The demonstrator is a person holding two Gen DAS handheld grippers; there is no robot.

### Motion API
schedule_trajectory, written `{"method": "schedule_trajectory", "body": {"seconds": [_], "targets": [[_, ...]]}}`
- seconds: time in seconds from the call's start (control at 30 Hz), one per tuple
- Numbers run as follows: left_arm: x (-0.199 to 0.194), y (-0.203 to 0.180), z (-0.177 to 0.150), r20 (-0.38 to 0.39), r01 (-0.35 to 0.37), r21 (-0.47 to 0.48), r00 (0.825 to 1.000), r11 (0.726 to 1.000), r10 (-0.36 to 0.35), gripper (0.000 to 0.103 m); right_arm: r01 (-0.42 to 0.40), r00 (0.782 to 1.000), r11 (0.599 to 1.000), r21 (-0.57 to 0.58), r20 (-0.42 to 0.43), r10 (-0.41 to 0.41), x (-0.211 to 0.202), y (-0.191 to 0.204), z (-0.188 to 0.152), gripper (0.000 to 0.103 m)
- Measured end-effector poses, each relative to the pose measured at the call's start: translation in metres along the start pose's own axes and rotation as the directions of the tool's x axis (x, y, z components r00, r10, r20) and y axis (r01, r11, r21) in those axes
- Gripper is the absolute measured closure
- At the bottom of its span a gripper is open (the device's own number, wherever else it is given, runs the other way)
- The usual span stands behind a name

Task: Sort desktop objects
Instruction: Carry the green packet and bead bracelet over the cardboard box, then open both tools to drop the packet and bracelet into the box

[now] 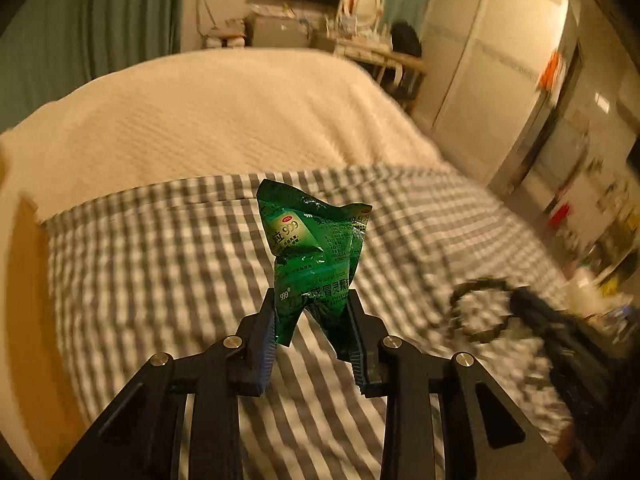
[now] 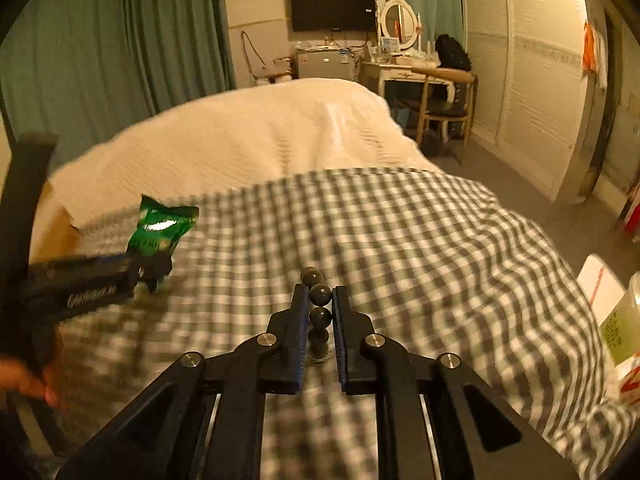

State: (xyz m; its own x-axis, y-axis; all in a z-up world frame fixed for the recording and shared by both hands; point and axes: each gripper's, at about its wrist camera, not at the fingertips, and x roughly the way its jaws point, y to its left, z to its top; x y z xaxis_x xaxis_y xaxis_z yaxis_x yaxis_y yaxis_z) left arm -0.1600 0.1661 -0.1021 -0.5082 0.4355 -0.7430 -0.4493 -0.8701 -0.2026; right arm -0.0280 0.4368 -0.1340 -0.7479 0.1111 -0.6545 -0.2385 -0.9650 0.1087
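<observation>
A crumpled green medicine sachet (image 1: 316, 236) stands up between the jaws of my left gripper (image 1: 312, 300), which is shut on its lower part and holds it above the checked bedsheet (image 1: 160, 272). The right wrist view shows the same sachet (image 2: 162, 226) at the left, in the left gripper (image 2: 156, 268), which a hand (image 2: 24, 380) carries. My right gripper (image 2: 321, 290) is shut on a string of dark round beads (image 2: 320, 317), pinched between its blue pads. In the left wrist view the beads (image 1: 478, 312) appear as a blurred dark ring at the right.
A cream blanket (image 2: 260, 140) covers the far half of the bed. A brown cardboard edge (image 1: 24, 280) lies at the left. Boxes and a pale green container (image 2: 624, 320) stand past the bed's right edge. A dressing table with chair (image 2: 440, 92) and a wardrobe (image 2: 532, 80) are beyond.
</observation>
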Motion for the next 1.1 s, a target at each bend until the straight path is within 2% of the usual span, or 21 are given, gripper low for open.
{"method": "schedule_trajectory", "body": {"seconds": [0.17,0.33,0.43,0.5,0.57,0.7,0.73,0.8,0.83,0.87,0.9,0.93,0.97,1.0,1.03,1.1], "targets": [[-0.089,0.021,-0.010,0.106,-0.046,-0.005,0.993,0.999,0.046,0.072,-0.048,0.999,0.998,-0.051,0.005,0.048,-0.036,0.033,0.010,0.092],[-0.169,0.071,-0.004,0.194,-0.126,-0.068,0.971,0.990,0.137,0.072,-0.162,0.984,0.977,-0.141,0.057,0.171,-0.092,0.098,0.034,0.092],[-0.200,0.107,-0.005,0.199,-0.189,-0.100,0.958,0.977,0.206,0.072,-0.258,0.959,0.947,-0.193,0.070,0.276,-0.121,0.145,0.054,0.092],[-0.215,0.130,-0.008,0.189,-0.239,-0.103,0.948,0.965,0.255,0.072,-0.335,0.933,0.916,-0.222,0.056,0.355,-0.135,0.181,0.065,0.092],[-0.222,0.154,-0.012,0.170,-0.275,-0.126,0.941,0.953,0.293,0.072,-0.424,0.898,0.875,-0.235,0.016,0.440,-0.142,0.218,0.074,0.092],[-0.225,0.193,-0.026,0.111,-0.310,-0.193,0.936,0.931,0.335,0.071,-0.500,0.863,0.828,-0.253,-0.066,0.501,-0.132,0.284,0.078,0.092],[-0.225,0.199,-0.031,0.100,-0.317,-0.198,0.935,0.928,0.341,0.069,-0.507,0.860,0.823,-0.256,-0.082,0.504,-0.127,0.294,0.076,0.092],[-0.221,0.206,-0.038,0.078,-0.322,-0.205,0.936,0.924,0.344,0.054,-0.520,0.854,0.816,-0.253,-0.122,0.506,-0.115,0.323,0.073,0.092],[-0.219,0.207,-0.040,0.069,-0.317,-0.205,0.939,0.926,0.337,0.033,-0.516,0.856,0.819,-0.251,-0.134,0.499,-0.110,0.332,0.072,0.092],[-0.216,0.207,-0.043,0.065,-0.321,-0.204,0.938,0.925,0.340,0.015,-0.497,0.868,0.831,-0.250,-0.142,0.476,-0.104,0.345,0.070,0.090],[-0.216,0.207,-0.045,0.067,-0.329,-0.201,0.935,0.923,0.348,0.010,-0.492,0.870,0.834,-0.248,-0.150,0.469,-0.099,0.351,0.070,0.072],[-0.219,0.208,-0.049,0.078,-0.340,-0.196,0.930,0.920,0.360,0.006,-0.487,0.873,0.838,-0.246,-0.152,0.463,-0.095,0.354,0.070,0.036],[-0.220,0.209,-0.051,0.083,-0.352,-0.194,0.924,0.916,0.373,0.004,-0.463,0.886,0.853,-0.242,-0.141,0.441,-0.093,0.357,0.070,0.022],[-0.222,0.211,-0.052,0.079,-0.371,-0.194,0.917,0.908,0.392,0.003,-0.447,0.894,0.861,-0.242,-0.119,0.431,-0.094,0.352,0.070,0.016],[-0.226,0.212,-0.056,0.070,-0.396,-0.198,0.907,0.897,0.416,0.002,-0.420,0.907,0.872,-0.250,-0.082,0.414,-0.098,0.345,0.072,0.017],[-0.236,0.209,-0.060,0.060,-0.423,-0.205,0.894,0.883,0.443,0.002,-0.375,0.926,0.888,-0.265,-0.061,0.373,-0.102,0.335,0.072,0.017]]}}
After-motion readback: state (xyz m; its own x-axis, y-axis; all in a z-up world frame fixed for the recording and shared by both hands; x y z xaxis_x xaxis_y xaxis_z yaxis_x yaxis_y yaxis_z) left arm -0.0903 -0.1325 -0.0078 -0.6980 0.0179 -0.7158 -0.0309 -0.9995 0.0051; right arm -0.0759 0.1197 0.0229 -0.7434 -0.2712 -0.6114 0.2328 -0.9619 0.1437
